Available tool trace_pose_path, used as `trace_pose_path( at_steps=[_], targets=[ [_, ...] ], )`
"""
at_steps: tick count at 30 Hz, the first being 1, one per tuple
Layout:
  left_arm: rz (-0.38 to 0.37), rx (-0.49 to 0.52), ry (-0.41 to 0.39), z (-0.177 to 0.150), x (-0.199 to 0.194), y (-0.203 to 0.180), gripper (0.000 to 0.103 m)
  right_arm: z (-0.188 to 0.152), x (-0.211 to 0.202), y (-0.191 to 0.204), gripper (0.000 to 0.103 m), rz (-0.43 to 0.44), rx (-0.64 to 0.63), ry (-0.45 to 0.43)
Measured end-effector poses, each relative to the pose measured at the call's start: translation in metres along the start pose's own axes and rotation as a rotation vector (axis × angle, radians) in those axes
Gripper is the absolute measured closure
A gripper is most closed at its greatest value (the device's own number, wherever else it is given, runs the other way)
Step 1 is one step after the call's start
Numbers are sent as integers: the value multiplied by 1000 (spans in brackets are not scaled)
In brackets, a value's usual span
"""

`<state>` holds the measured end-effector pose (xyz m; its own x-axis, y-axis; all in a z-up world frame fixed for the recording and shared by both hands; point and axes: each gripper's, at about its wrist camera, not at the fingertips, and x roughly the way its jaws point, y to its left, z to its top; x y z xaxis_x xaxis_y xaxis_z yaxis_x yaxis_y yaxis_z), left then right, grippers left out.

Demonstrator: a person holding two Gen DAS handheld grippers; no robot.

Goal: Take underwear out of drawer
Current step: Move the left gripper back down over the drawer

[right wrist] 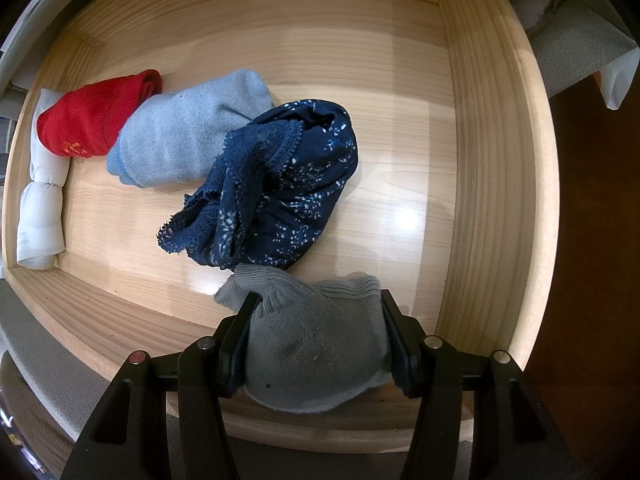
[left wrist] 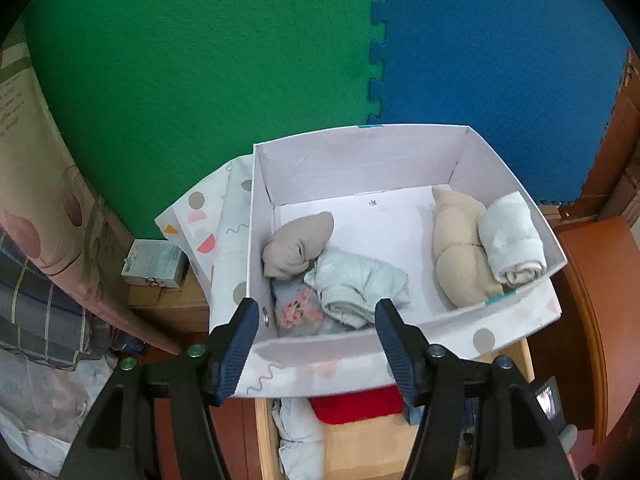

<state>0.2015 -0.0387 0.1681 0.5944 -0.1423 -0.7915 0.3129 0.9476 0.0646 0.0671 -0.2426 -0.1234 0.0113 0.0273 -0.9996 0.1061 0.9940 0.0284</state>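
Wooden drawer [right wrist: 472,160], right tongs [right wrist: 316,344] gripping grey sock [right wrist: 316,356], box [left wrist: 516,320] elsewhere

Drawer [right wrist: 472,168]: pale wood, straight grain, smooth lacquered floor throwing glossy highlights. Navy underwear [right wrist: 280,188]: thin printed cloth, lace trim along edges. Grey sock [right wrist: 316,352]: ribbed knit, slightly fuzzy, matt. Light blue roll [right wrist: 188,136]: soft knit. Red piece [right wrist: 92,120]: fine smooth cloth. Box [left wrist: 360,160]: matt white card, creased. Beige roll [left wrist: 460,256]: ribbed cloth. Floor mats [left wrist: 200,80]: grainy foam. Gripper pads [left wrist: 240,352]: ridged blue rubber or plastic.
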Motion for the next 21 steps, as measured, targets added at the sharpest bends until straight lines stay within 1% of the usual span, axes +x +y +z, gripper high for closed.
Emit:
trace_pose_path(
  at_steps=[7, 11, 16, 21],
  targets=[
    [6, -18, 13, -37, -10, 8, 41, 1, 0, 0, 50, -1, -2, 0],
    [30, -40, 10, -62, -9, 14, 41, 1, 0, 0, 50, -1, -1, 0],
    [59, -81, 29, -104, 4, 17, 41, 2, 0, 1, 50, -4, -3, -1],
    [109, -94, 46, -147, 24, 10, 41, 4, -3, 3, 50, -12, -11, -5]
  ],
)
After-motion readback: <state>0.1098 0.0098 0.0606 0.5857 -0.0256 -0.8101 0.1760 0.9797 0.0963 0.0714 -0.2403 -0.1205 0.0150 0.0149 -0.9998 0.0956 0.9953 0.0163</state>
